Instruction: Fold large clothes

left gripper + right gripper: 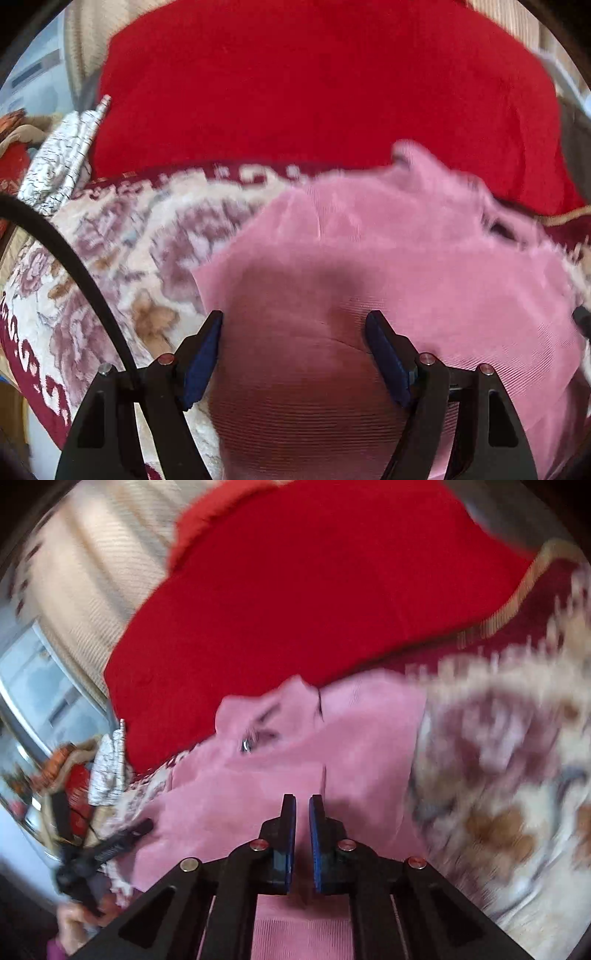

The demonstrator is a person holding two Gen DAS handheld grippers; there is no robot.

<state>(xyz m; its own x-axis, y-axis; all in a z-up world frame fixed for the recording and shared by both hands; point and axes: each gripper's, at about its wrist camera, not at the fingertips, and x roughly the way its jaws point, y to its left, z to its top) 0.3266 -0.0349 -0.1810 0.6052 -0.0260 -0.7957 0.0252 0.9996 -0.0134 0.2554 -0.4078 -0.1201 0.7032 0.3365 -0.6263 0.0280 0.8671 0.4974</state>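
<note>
A pink ribbed garment (388, 266) lies on a floral blanket (122, 251). My left gripper (293, 325) is open just above the pink cloth near its left edge, holding nothing. In the right wrist view the same pink garment (295, 753) shows a dark button (246, 744) near its far end. My right gripper (302, 805) has its jaws nearly closed with a narrow gap and nothing visibly between them, above the garment. The left gripper (146, 827) shows at the lower left of that view, at the garment's edge.
A large red cushion (325, 85) lies behind the garment, also in the right wrist view (314, 590). A rolled white patterned cloth (62, 162) lies at the left. A black cable (70, 258) crosses the left side. Beige striped fabric (88, 572) stands behind.
</note>
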